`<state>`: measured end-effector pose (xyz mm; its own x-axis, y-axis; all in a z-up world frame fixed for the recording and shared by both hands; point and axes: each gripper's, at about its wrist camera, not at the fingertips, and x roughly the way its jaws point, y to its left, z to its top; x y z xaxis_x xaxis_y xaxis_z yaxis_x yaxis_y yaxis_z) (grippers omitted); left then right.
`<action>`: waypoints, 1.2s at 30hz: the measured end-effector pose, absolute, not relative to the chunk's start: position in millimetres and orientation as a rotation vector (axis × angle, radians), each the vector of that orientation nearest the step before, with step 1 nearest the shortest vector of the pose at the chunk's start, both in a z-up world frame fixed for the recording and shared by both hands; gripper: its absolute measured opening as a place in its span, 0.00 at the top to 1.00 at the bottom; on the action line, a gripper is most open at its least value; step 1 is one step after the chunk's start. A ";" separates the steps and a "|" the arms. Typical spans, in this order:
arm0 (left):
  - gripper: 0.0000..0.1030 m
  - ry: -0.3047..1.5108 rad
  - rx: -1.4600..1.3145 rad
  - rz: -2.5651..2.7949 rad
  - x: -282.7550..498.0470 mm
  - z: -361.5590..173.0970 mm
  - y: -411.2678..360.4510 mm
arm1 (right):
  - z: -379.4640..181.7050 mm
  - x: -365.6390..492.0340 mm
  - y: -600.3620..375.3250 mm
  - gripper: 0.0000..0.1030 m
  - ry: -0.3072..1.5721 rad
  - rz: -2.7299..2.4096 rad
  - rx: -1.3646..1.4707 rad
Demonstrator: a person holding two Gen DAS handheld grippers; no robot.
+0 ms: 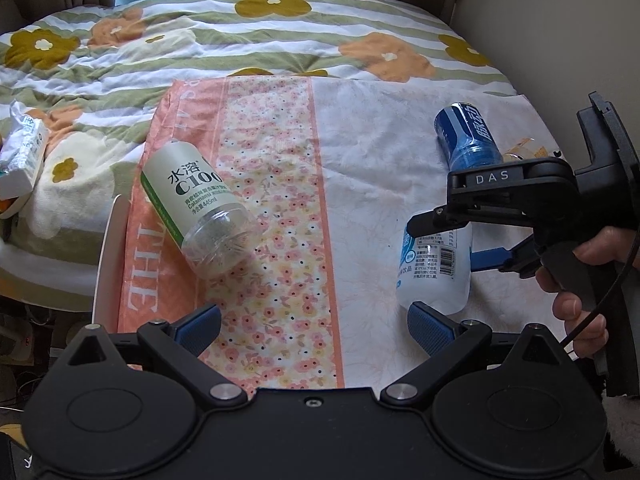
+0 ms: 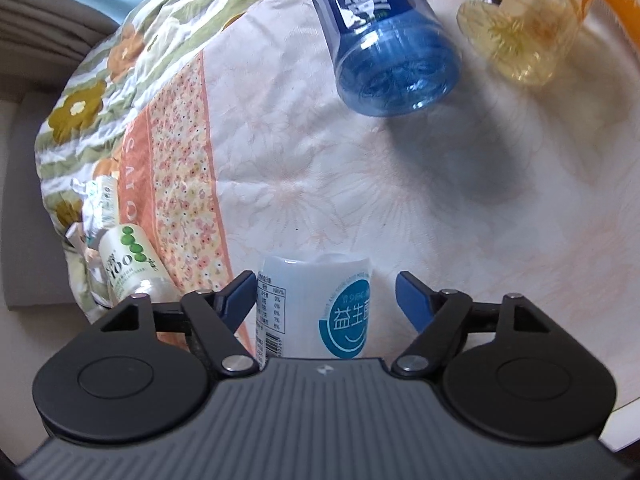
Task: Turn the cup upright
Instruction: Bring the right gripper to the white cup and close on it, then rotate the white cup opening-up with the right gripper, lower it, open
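A white cup cut from a bottle, with a teal label [image 2: 320,312], stands between the open fingers of my right gripper [image 2: 326,300]; neither pad touches it. In the left wrist view the same white cup [image 1: 438,268] sits on the white cloth under the right gripper [image 1: 440,240]. A green-label C100 cup [image 1: 196,204] lies on its side, clear base toward me. A blue cup [image 1: 468,140] lies tilted at the right. My left gripper [image 1: 314,320] is open and empty near the table's front edge.
A yellowish clear cup [image 2: 524,28] lies right of the blue cup [image 2: 384,36]. A floral cloth [image 1: 272,200] covers the table over a flowered quilt [image 1: 200,40]. A small carton [image 1: 22,156] sits at the far left. A wall is on the right.
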<state>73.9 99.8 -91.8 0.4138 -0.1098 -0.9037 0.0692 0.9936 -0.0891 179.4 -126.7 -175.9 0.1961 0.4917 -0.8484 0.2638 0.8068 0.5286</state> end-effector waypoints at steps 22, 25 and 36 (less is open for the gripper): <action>0.02 1.143 -0.029 -0.134 72.4 -93.8 97.6 | -119.5 147.4 -94.1 0.32 0.963 0.326 0.207; 0.02 1.154 -0.015 -0.140 72.9 -97.6 94.0 | -130.4 141.3 -82.4 0.32 0.893 0.352 0.124; 0.02 1.176 0.001 -0.136 71.7 -105.5 90.8 | -145.7 114.2 -78.9 0.30 0.782 0.424 -0.018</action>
<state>71.7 90.8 -105.5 0.3772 -0.1055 -0.9201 0.1069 0.9918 -0.0699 114.2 -78.9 -145.7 0.6299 0.3632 -0.6865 -0.3766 0.9159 0.1390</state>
